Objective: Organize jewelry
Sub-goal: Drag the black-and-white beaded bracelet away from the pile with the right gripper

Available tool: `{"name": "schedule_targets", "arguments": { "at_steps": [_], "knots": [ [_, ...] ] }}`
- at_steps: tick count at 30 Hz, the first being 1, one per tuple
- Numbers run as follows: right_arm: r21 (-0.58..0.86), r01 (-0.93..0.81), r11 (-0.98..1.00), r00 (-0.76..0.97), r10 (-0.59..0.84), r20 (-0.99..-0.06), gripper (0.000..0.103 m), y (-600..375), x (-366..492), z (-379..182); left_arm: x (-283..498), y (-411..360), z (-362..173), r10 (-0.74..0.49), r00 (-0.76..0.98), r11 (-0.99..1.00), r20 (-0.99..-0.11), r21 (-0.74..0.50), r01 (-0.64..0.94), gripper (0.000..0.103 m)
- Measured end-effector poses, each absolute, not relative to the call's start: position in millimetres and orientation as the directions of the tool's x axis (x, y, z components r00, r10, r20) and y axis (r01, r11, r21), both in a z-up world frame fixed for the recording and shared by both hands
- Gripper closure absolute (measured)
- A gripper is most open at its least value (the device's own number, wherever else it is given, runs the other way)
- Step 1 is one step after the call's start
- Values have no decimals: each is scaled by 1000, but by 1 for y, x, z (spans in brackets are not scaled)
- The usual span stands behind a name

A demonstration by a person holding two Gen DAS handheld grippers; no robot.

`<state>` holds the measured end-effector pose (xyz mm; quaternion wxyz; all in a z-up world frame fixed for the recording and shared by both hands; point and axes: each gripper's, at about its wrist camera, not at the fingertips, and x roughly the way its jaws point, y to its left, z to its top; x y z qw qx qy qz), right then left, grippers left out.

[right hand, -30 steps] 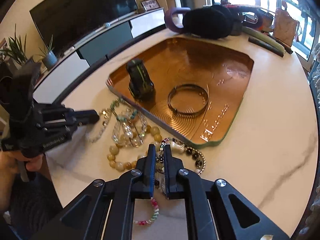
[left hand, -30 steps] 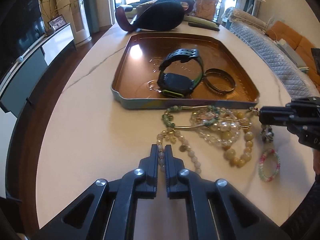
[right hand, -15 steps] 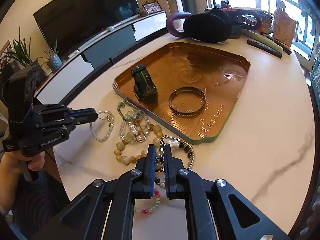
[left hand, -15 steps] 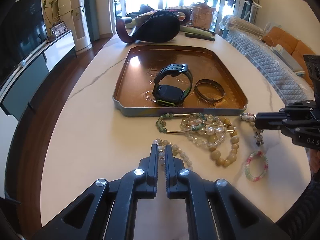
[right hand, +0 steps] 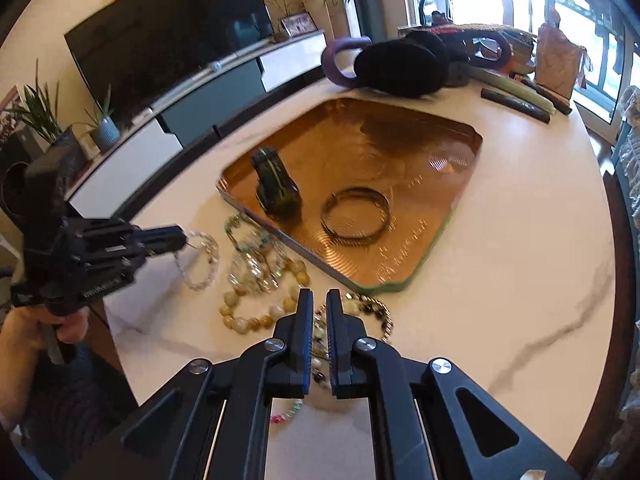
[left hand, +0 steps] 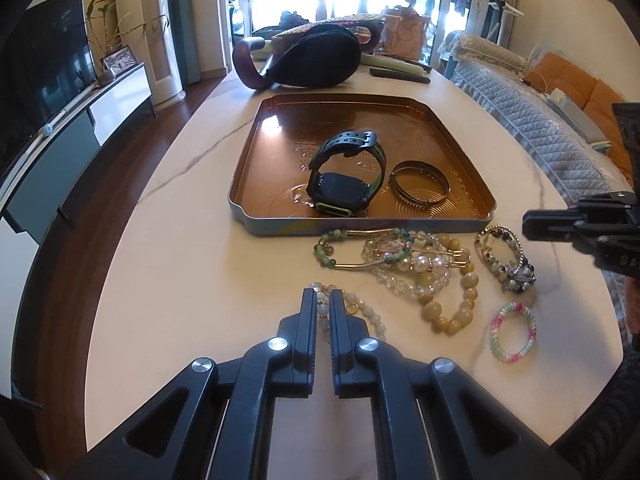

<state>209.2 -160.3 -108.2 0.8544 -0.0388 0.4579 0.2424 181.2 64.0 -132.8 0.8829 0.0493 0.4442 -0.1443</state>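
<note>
I have both tools pinching: my left gripper (left hand: 323,300) clamps the pale translucent bead bracelet (right hand: 198,258), my right gripper (right hand: 316,300) the dark-and-pearl beaded bracelet (left hand: 505,258), both just clear of the white marble table (left hand: 192,264). Next, I judge, each must travel over the copper-coloured metal tray (left hand: 256,224) rim beside the black sports watch (left hand: 344,178). Since a second ago, both bracelets have lifted away from the tangled pile.

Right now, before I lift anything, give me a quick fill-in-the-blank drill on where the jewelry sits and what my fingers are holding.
1. The watch stands inside the ____.
2. Beside the watch in the tray lies a metal ____.
3. The left gripper is shut on a pale ____ bracelet.
4. The pink-and-green coil bracelet lies on the ____, outside the tray.

Missing words: tray; bangle; beaded; table
</note>
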Motion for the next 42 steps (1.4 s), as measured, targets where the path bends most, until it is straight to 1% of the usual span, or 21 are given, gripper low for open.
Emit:
{"name": "schedule_targets", "arguments": {
  "at_steps": [1,2,3,5,12,16,17,18,26,30,32,40,42],
  "knots": [
    [133,-447,885,456,353,-817,94,-160,210,-114,181,63,-134,-209,562,953,-800,-38,300,97],
    [117,-447,887,452,337,-826,87,-159,211,-118,181,62,-134,-208,560,953,-802,-37,302,97],
    [104,-453,885,441,324,-837,79,-158,212,-123,181,61,-135,-209,557,951,-804,-35,306,97],
    [92,-482,871,419,322,-849,74,-154,210,-130,182,59,-136,-209,554,950,-806,-32,310,97],
    [80,-501,861,387,306,-870,74,-150,209,-141,185,56,-139,-205,547,949,-812,-28,314,97],
    [58,-514,856,381,288,-878,80,-146,211,-146,185,56,-140,-202,544,949,-814,-26,314,97],
    [59,-514,856,380,289,-879,90,-146,212,-147,185,56,-140,-201,543,949,-815,-25,314,97],
    [75,-510,857,372,298,-879,96,-146,213,-147,185,56,-140,-200,543,950,-816,-26,312,97],
    [81,-499,863,425,325,-845,96,-145,208,-129,186,59,-140,-199,546,951,-814,-26,308,97],
    [116,-502,857,427,362,-829,96,-149,205,-118,186,59,-140,-198,545,951,-815,-25,308,97],
    [126,-523,843,388,367,-845,96,-147,205,-122,186,59,-140,-199,545,951,-815,-26,309,97],
    [1,-563,826,345,237,-908,94,-139,199,-142,184,57,-141,-197,540,949,-818,-21,314,97],
    [21,-557,830,316,235,-919,93,-146,198,-142,184,56,-143,-190,536,949,-823,-15,313,97]
  ]
}}
